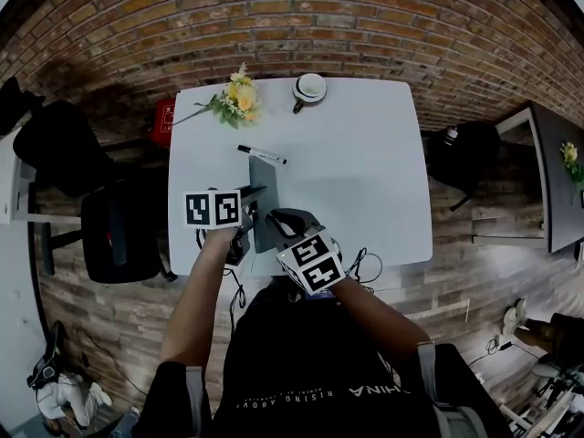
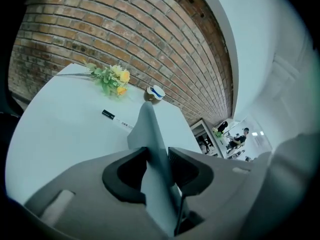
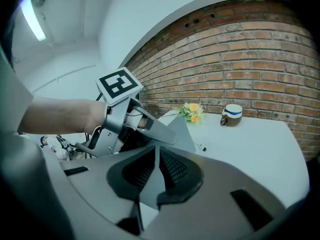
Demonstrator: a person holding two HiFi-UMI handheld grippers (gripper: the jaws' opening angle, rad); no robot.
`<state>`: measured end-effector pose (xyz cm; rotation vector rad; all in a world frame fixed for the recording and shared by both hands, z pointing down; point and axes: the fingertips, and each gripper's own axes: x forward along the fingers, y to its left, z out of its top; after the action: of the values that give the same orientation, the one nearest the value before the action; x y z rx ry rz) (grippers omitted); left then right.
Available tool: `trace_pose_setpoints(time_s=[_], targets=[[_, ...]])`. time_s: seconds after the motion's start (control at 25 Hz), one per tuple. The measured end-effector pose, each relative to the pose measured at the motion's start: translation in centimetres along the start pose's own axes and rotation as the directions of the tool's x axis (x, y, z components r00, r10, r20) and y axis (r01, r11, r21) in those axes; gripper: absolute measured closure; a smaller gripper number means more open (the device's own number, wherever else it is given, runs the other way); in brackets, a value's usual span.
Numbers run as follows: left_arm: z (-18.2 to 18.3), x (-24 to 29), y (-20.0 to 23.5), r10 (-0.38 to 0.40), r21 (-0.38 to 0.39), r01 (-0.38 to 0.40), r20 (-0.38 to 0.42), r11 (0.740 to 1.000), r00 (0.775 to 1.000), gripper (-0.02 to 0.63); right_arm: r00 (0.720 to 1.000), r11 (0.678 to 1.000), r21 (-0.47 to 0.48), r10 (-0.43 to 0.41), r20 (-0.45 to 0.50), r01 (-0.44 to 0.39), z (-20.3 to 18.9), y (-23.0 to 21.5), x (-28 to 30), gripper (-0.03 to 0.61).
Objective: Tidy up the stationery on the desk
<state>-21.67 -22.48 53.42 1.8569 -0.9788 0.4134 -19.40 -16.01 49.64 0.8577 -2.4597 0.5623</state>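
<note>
A thin grey folder-like sheet (image 1: 262,199) is held up on edge above the near part of the white desk (image 1: 365,181). My left gripper (image 1: 246,210) is shut on its left side, and the sheet (image 2: 150,129) runs straight out between the jaws (image 2: 157,166). My right gripper (image 1: 279,223) is shut on its near edge; in the right gripper view (image 3: 156,169) the sheet (image 3: 182,134) rises between the pads toward the left gripper (image 3: 150,129). A black-capped white marker pen (image 1: 262,154) lies on the desk beyond the sheet.
A bunch of yellow flowers (image 1: 235,99) and a white mug (image 1: 309,88) sit at the desk's far edge by the brick wall. A black chair (image 1: 123,235) stands left of the desk. Cables (image 1: 365,265) hang at the near edge.
</note>
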Motion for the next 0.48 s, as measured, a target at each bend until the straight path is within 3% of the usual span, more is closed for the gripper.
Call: trace_pose_setpoints(time_s=[0.2,0.48], targets=[[-0.2,-1.0,2.0,-0.013,-0.114,0.017,0.038,0.993,0.999,0.541,0.998,0.997,0.056,-0.054,0.021,0.053,0.0,-3.1,-1.0,0.549],[0.2,0.1,0.0,-0.124,-0.224,0.146,0.112,0.964,0.986,0.548,0.988,0.978,0.149,-0.151,0.038,0.144,-0.6,-8.1,-3.3,0.554]])
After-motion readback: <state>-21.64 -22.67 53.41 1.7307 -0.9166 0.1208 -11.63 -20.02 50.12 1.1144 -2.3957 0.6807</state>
